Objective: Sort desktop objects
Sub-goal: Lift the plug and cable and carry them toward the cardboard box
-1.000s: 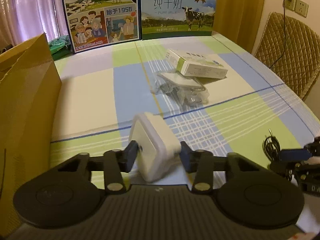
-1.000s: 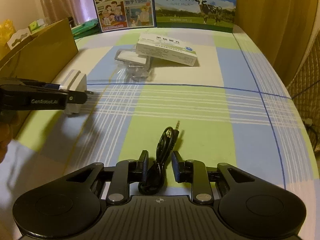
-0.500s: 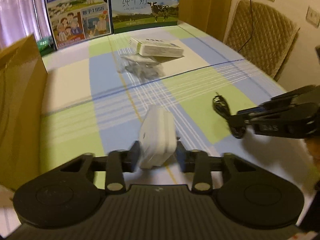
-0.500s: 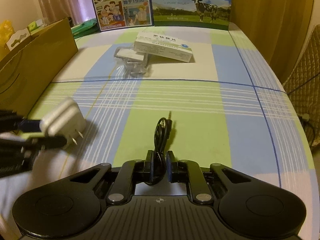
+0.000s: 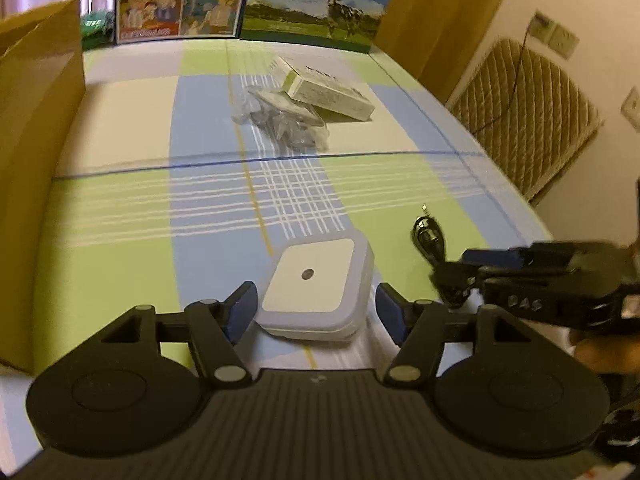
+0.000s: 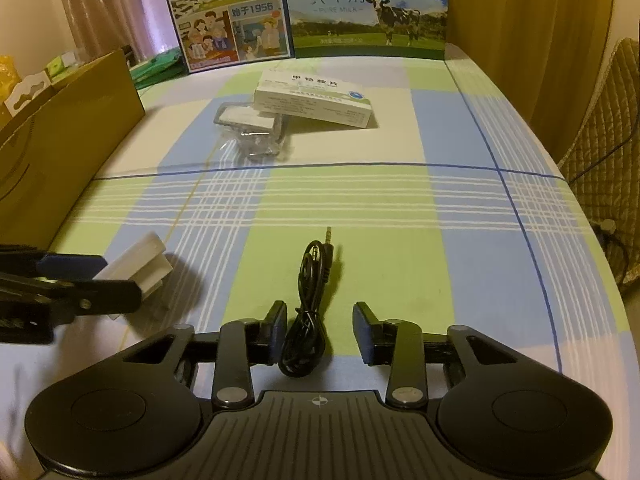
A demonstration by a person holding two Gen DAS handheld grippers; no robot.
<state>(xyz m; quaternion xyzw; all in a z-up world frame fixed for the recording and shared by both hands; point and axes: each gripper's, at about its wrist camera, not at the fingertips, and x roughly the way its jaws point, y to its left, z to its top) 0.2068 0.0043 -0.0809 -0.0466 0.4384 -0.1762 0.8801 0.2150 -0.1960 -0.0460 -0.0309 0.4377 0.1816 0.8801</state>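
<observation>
Left wrist view: my left hand-held gripper is spread open, jaws apart on either side of one white plug adapter, which lies flat on the worktop and touches neither pad clearly. My read is that the adapter has been set down, so this step looks like a placement finishing. The right hand-held gripper shows side-on at the right edge, just beside one coiled black audio cable. Further off: one medicine box resting partly on one clear plastic pack, two milk cartons upright at the far edge, and one cardboard box along the left.

Right wrist view: my right hand-held gripper is released too, with the audio cable lying on the worktop between the jaws, nearer the left pad, gap visible on the right. The left hand-held gripper is at the left edge with the plug adapter at its tips. Medicine box and plastic pack sit well apart from both, toward the back.

Next, I judge I need to back both grippers clear without nudging either item, then go for the box and pack pair. The pack is crinkly and pinned under the box, so lift the box first.
</observation>
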